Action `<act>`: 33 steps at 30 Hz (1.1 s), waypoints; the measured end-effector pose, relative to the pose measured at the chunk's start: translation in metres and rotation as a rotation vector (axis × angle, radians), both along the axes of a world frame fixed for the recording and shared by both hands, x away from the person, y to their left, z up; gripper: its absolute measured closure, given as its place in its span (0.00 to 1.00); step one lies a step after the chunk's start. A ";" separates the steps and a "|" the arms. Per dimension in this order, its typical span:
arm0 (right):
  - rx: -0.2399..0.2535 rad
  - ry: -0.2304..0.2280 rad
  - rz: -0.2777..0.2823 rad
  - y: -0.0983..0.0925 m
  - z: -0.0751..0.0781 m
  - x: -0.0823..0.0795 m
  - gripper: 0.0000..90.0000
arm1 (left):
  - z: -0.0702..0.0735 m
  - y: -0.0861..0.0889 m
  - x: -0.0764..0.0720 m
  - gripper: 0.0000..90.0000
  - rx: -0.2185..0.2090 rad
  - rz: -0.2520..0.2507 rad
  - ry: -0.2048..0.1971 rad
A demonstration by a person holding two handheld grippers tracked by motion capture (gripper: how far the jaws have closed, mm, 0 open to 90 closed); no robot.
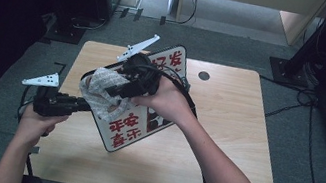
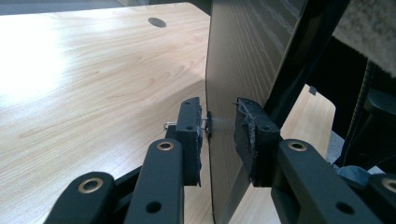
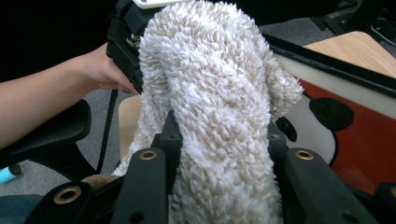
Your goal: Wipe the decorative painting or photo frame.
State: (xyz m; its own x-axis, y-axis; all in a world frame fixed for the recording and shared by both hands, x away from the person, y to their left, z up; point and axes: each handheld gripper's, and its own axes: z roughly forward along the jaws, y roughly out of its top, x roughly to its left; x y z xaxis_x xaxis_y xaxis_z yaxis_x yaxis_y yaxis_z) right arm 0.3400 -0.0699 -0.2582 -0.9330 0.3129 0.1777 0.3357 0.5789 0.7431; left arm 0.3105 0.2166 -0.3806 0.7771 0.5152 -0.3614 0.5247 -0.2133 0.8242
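- The step in hand looks like wiping a rectangular signboard (image 1: 138, 117), white-faced with red characters and a black frame, using a fluffy cream-white towelling cloth (image 1: 105, 89).
- The signboard is propped tilted above the light wood tabletop (image 1: 224, 133), nearer its left edge than its right, with its top corner toward the far edge and its lower corner toward the near edge.
- The left gripper (image 1: 85, 104) comes in from the tabletop's left edge and steadies the signboard's left rim. In the left gripper view the thin wood-grain panel (image 2: 233, 93) stands between the two pads (image 2: 189, 135); one pad sits close against it and the other shows a small gap, so the jaws are nearly closed around the rim but not clearly clamping.
- The right gripper (image 3: 219, 154) has its jaws pinched tight on the cloth (image 3: 219, 116), which bulges up between them and drapes onto the signboard's face near its upper left rim.
- To do this well, I would firm up the left grip first; a loose hold could let the signboard swing under the wiping pressure.
- Keep the cloth flat on the face, so that fabric rather than jaw metal meets the surface.
- Stroke along the signboard's length, away from the held rim, with light, even pressure.
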 end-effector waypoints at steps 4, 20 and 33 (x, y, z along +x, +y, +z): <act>-0.002 -0.001 0.005 0.001 -0.004 0.000 0.72 | 0.000 0.000 0.001 0.79 -0.001 -0.001 -0.001; -0.003 0.006 0.012 0.002 -0.021 -0.004 0.72 | 0.001 0.000 0.001 0.79 -0.002 -0.002 -0.007; 0.003 0.015 0.021 -0.003 -0.040 -0.006 0.72 | 0.001 -0.001 0.002 0.79 -0.002 -0.008 -0.006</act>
State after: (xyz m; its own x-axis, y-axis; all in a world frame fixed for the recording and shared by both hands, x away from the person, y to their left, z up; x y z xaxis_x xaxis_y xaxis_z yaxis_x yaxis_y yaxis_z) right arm 0.3342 -0.0728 -0.2980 -0.9365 0.2929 0.1928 0.3348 0.5834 0.7399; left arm 0.3127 0.2158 -0.3800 0.7833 0.5081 -0.3581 0.5182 -0.2158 0.8276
